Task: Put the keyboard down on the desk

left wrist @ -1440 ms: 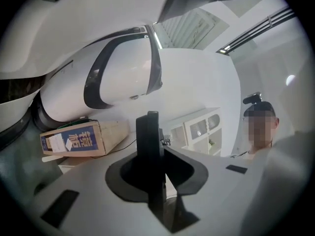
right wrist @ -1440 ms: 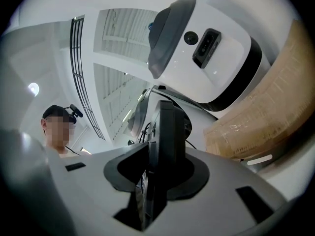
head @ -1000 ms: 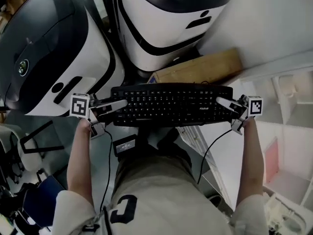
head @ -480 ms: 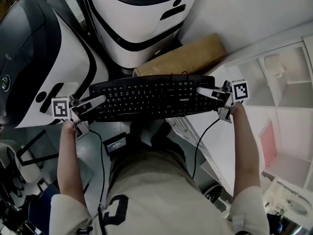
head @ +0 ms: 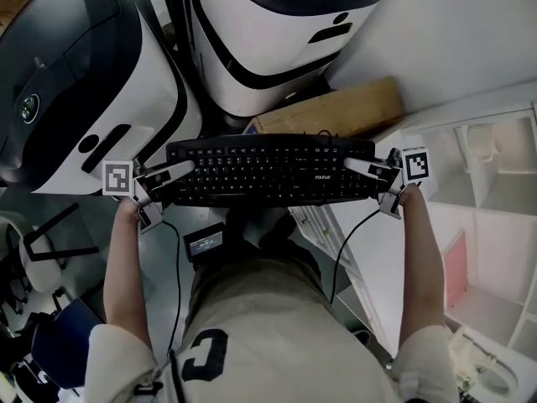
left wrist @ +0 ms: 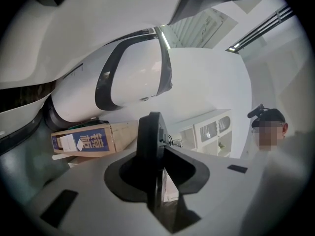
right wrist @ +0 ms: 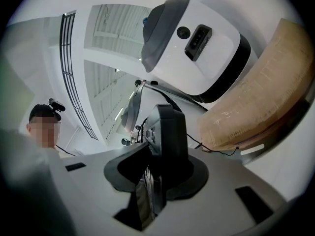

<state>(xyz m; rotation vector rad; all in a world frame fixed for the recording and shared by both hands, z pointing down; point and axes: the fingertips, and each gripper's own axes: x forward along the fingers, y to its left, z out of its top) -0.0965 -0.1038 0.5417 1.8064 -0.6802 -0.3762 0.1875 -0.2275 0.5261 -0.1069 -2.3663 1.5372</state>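
The person wears a pale beige short-sleeved shirt (head: 277, 326) with a bold dark character (head: 205, 355) printed near one sleeve. A dark cap (left wrist: 269, 116) carries a small black camera (left wrist: 255, 111). Thin black cables (head: 174, 284) run alongside the torso, and a small black box (head: 205, 242) with a lit screen sits before the waist.

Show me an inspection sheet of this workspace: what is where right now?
Surface: no desk top clearly seen; the keyboard is up in the air above the person's legs.
Job's things: keyboard, black, level, held by both ends.
Clutter: cardboard box behind the keyboard; small screen device at the person's waist.
Grippers: left gripper and right gripper each grip one end; the left fingers have just been opening slightly, the keyboard's end between them.
Cables: a dark cable hangs from the left gripper, another from the right.
Surroundings: two large white-and-black machines ahead; white shelf unit at right.
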